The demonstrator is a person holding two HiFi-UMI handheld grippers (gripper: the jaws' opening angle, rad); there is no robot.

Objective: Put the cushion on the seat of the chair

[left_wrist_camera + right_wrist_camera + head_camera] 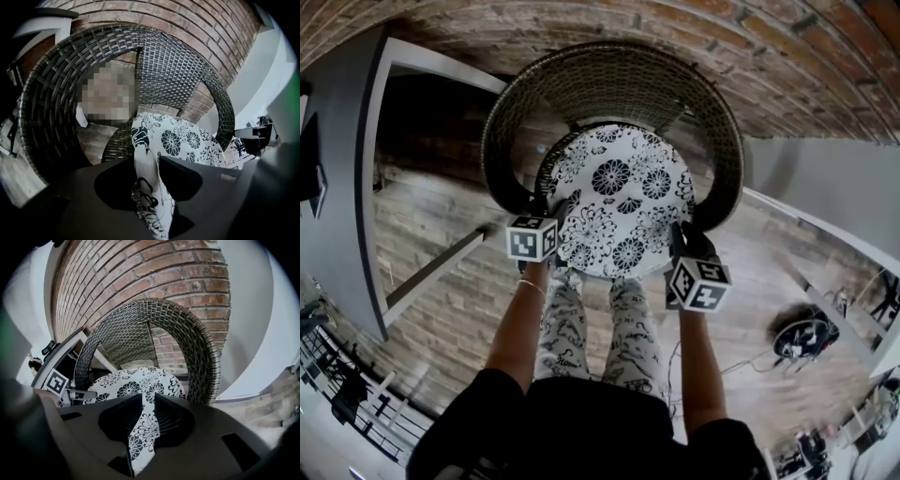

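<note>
The round white cushion with black flower print (619, 202) sits over the seat of the dark woven wicker tub chair (609, 70), inside the curve of its back, in front of a red brick wall (581, 19). The left gripper (147, 161) pinches the cushion's near left edge between its jaws. The right gripper (146, 399) is clamped in the same way on the near right edge, fabric filling the gap. The left gripper view shows the woven seat front (117, 140) just beside the held edge, but I cannot tell whether the cushion rests fully on it. This looks like the placing step. The next move likely calls for the cushion to lie flat and centred, and then for both grippers to release together and back away without dragging it forward.
</note>
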